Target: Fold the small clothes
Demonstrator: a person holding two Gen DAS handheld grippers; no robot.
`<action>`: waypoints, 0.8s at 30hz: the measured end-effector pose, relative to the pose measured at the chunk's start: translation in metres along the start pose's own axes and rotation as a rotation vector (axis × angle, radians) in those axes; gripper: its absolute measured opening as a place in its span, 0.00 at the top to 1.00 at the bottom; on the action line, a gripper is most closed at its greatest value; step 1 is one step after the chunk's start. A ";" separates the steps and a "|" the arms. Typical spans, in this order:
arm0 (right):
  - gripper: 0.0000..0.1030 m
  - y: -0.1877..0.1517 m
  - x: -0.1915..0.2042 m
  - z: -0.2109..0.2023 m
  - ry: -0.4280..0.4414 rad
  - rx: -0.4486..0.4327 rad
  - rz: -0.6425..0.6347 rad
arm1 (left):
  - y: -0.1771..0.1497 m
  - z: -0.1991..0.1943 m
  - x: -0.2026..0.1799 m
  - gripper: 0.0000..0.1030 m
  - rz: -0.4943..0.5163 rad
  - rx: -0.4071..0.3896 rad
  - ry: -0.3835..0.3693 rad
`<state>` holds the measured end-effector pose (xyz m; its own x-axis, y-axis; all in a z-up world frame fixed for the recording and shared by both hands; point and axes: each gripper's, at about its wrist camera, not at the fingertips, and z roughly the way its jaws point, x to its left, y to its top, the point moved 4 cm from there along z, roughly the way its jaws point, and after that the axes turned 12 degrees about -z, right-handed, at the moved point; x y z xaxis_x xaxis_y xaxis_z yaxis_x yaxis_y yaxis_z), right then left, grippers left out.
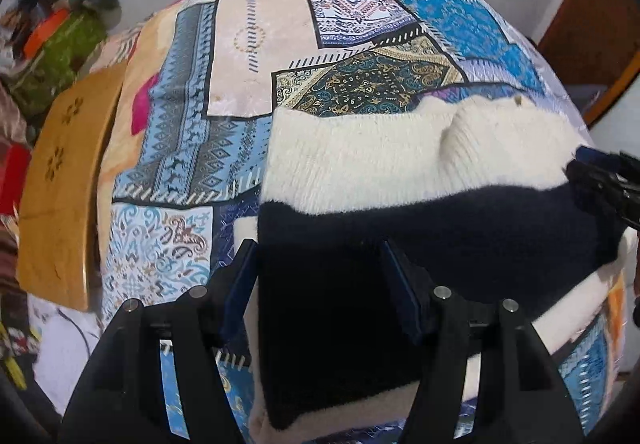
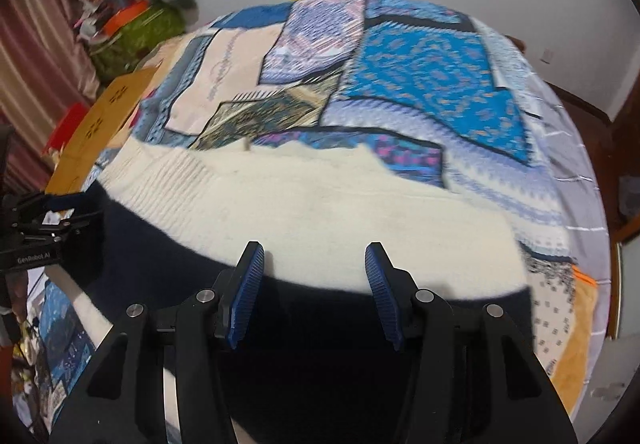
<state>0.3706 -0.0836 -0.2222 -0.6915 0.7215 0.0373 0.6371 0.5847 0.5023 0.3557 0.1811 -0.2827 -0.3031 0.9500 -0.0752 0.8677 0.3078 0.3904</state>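
The cream-and-navy knit (image 1: 360, 171) is laid flat on the patchwork tablecloth (image 1: 192, 131), probably so edges can be lined up. In the left view the left gripper (image 1: 320, 284) is held over the navy band, jaws released, nothing pinched; the knit's left edge sits just inside its left finger. The right gripper (image 2: 316, 284) is hung above the cream/navy border, also unclenched. Bare cloth is left toward 12 o'clock for folding over.
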 end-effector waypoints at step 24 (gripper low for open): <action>0.96 0.012 0.006 0.016 -0.063 -0.044 -0.036 | -0.010 0.012 0.028 0.16 -0.070 -0.022 -0.044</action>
<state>0.3799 -0.0663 -0.2300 -0.6898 0.7231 -0.0352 0.5958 0.5946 0.5399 0.3433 0.2054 -0.3001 -0.3445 0.9278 -0.1429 0.8360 0.3725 0.4028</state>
